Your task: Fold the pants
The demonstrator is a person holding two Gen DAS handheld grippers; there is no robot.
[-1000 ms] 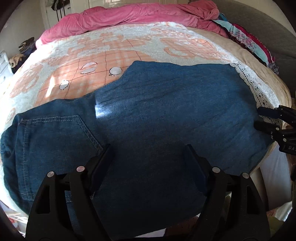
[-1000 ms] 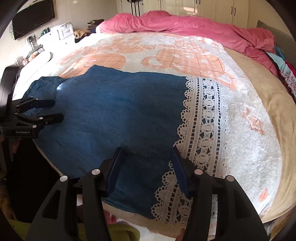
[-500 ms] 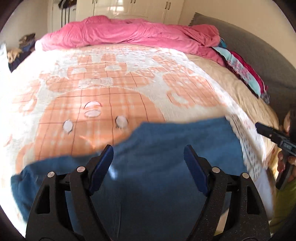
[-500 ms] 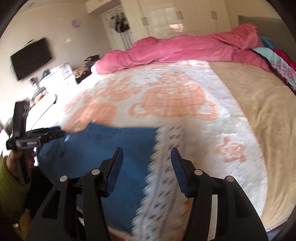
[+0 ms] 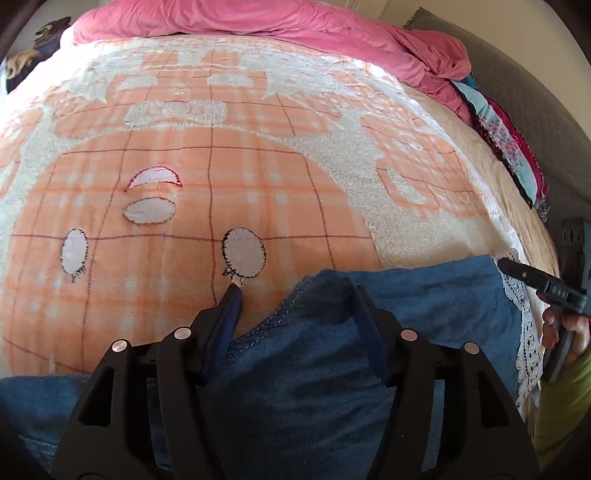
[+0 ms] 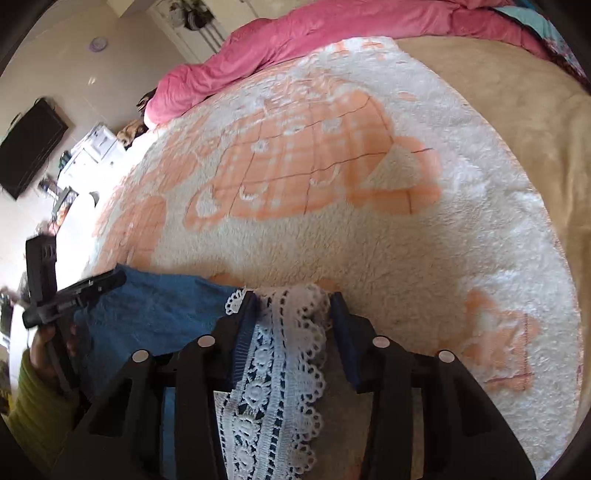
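Note:
The blue denim pants (image 5: 424, 295) lie on the bed, with white lace trim (image 6: 280, 362) along the leg end. My left gripper (image 5: 295, 295) has its jaws wide apart over the far seamed edge of the denim; its left finger (image 5: 229, 314) rests on the blanket and cloth fills the gap. My right gripper (image 6: 291, 306) also stands open, with the lace hem bunched between its fingers. Each gripper shows at the side of the other view, the right one (image 5: 532, 277) and the left one (image 6: 85, 288).
A fluffy white and orange patterned blanket (image 5: 221, 166) covers the bed. A pink duvet (image 5: 258, 18) is heaped along the far side, with colourful clothes (image 5: 509, 147) at the right. A television (image 6: 29, 147) hangs on the wall at left.
Both grippers have swept forward across the pants to their far edge. The denim that spread out in front now sits mostly beneath and between the fingers.

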